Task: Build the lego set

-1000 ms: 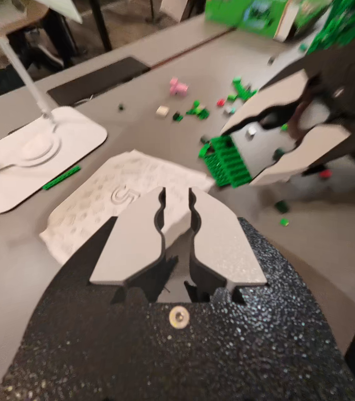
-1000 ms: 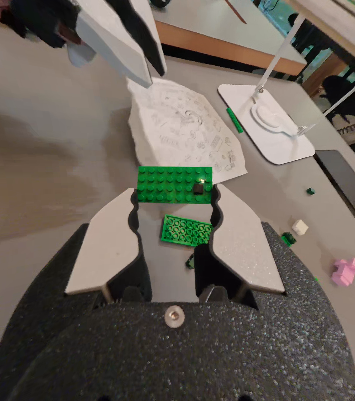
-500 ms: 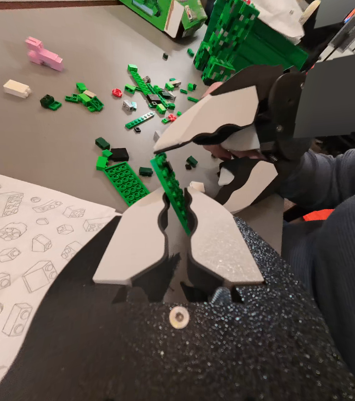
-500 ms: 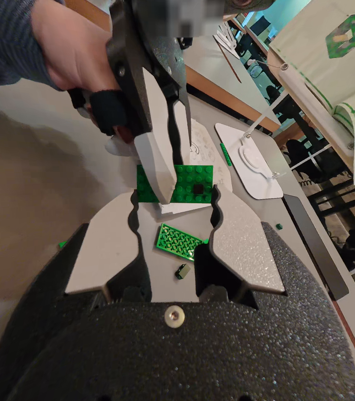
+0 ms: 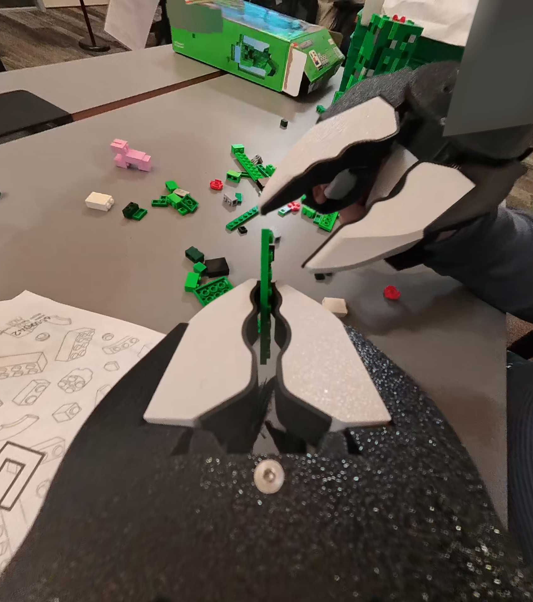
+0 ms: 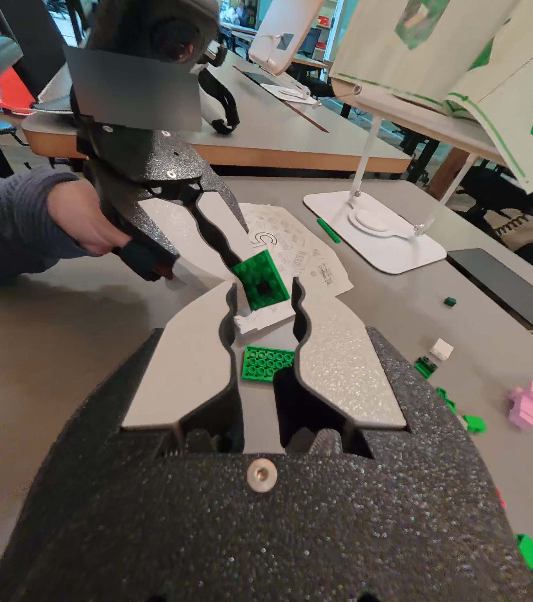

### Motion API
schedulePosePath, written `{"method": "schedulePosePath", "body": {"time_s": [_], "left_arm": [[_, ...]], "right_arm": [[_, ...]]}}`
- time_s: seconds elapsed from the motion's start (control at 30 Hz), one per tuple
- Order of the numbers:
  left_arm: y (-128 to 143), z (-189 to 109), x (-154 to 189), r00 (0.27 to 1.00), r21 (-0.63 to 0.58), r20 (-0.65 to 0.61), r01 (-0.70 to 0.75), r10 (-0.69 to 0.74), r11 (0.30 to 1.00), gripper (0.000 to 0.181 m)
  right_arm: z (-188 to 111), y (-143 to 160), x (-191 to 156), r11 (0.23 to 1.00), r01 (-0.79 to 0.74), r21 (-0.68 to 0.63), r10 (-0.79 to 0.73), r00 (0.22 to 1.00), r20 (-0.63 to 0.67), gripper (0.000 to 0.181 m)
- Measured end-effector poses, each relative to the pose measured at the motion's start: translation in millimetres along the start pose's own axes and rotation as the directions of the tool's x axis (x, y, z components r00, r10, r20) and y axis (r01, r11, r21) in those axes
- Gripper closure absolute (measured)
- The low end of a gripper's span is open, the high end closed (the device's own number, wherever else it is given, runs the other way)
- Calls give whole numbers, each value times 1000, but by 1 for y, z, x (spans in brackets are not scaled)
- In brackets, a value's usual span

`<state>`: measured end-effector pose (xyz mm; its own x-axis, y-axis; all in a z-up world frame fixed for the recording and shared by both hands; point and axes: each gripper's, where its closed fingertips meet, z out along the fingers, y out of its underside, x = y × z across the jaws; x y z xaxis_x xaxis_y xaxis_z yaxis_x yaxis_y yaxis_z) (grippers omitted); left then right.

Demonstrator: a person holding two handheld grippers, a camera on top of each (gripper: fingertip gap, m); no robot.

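Above the table (image 5: 63,247), my left gripper (image 5: 265,294) pinches the plate (image 5: 266,260) edge-up, just ahead of my right gripper's (image 6: 263,288) wide-open fingers.

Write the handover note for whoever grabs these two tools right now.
Left tool: shut on the green plate, held on edge above the table; a small black piece sits on the plate.
Right tool: open, empty, close to the plate.
Second green plate lies studs-down under the right tool. Loose bricks are scattered beyond; the green tower stands at the back.
Left: add pieces to the held plate.
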<state>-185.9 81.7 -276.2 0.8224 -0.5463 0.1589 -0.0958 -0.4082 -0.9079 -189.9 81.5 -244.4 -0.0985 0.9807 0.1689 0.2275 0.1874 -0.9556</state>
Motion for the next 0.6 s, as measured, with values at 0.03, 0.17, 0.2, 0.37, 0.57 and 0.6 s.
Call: {"method": "schedulePosePath", "body": {"time_s": [0.03, 0.17, 0.2, 0.37, 0.57, 0.6], "left_arm": [[-1, 1, 1, 1000, 3, -4, 4, -4, 1000, 177], [-4, 4, 4, 1000, 15, -8, 18, -18, 1000, 177], [-5, 4, 4, 1000, 16, -7, 21, -21, 1000, 177], [-5, 7, 3, 998, 11, -4, 58, -58, 998, 177], [-5, 9, 0, 996, 6, 48, 76, -76, 997, 177], [-6, 9, -1, 995, 10, 53, 89, -90, 996, 177]], "right_arm": [[1, 2, 2, 1000, -3, -14, 3, 1000, -12, 149], [1, 8, 10, 999, 21, -47, -25, 997, -78, 160], [1, 7, 10, 999, 25, -46, -29, 996, -80, 161], [2, 8, 11, 998, 43, -50, -48, 994, -100, 161], [3, 10, 15, 999, 18, -47, -24, 991, -132, 160], [3, 10, 17, 999, 10, -42, -16, 990, -143, 160]]}}
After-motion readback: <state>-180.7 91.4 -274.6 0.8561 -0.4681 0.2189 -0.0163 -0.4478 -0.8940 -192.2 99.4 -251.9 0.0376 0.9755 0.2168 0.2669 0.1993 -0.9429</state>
